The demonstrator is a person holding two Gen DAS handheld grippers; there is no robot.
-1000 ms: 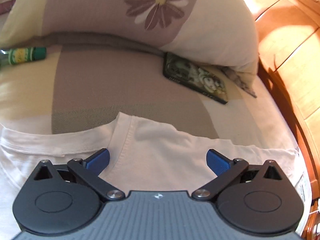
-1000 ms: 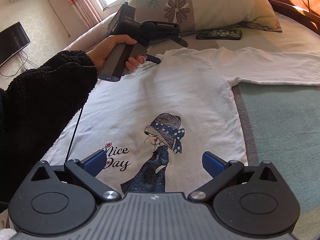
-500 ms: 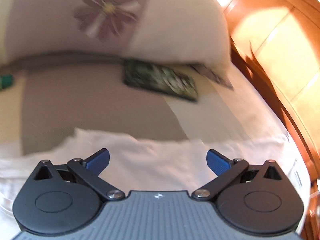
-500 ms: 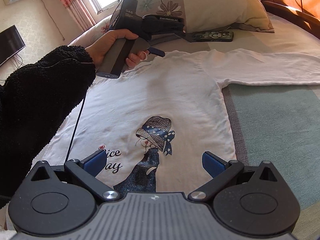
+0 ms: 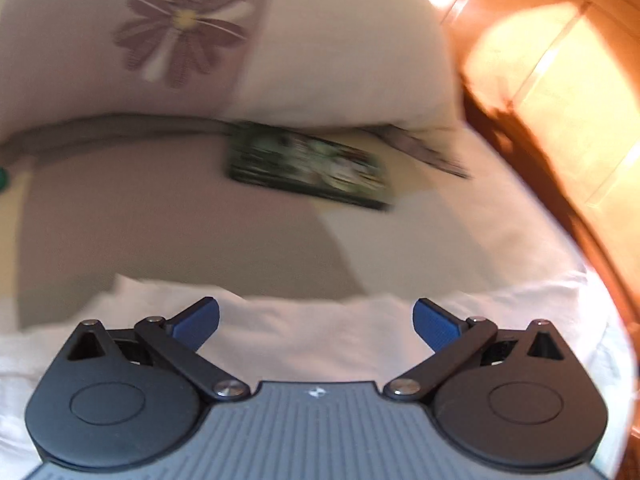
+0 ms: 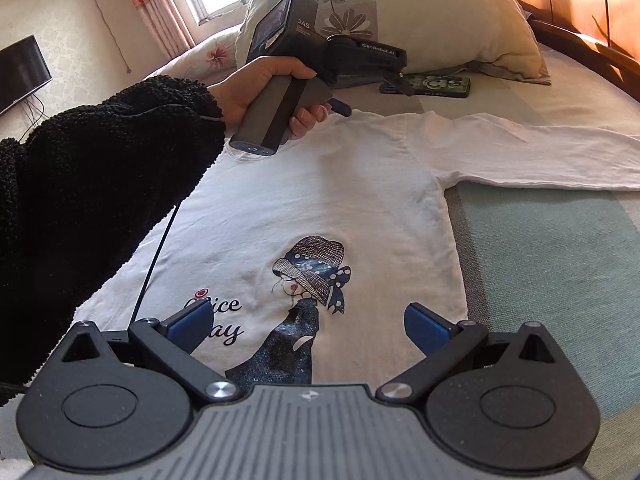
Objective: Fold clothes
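White cotton shirt (image 6: 320,200) lies spread flat on the bed (image 6: 560,264), print side up, one sleeve (image 6: 540,156) stretched out to the right; no fold shows in it.

What has changed: over the last second our left claw (image 5: 316,318) has swung right along the top edge of the shirt, off the neckline and toward the shoulder on the sleeve side. The left view is smeared with motion, so we are mid-move. Its jaws stand wide apart, holding nothing. We judge this a reach toward that shoulder or sleeve for a grip, though a flat shirt alone does not say how far the folding has come.

Our right claw (image 6: 308,326) has barely shifted; it hovers low over the hem by the printed figure (image 6: 308,300), jaws likewise wide and empty.

Surface, left to right: black sleeve of our left arm (image 6: 100,184), hand (image 6: 264,88) on the grip, shirt on a soft patterned bedsheet, green panel to the right. Soft bedding may drag cloth.

Room: dark screen (image 6: 20,72) far left, curtain (image 6: 156,4) and window, flowered pillow (image 6: 400,20), phone (image 6: 432,86) just below it, wooden headboard (image 6: 580,4) in sun.
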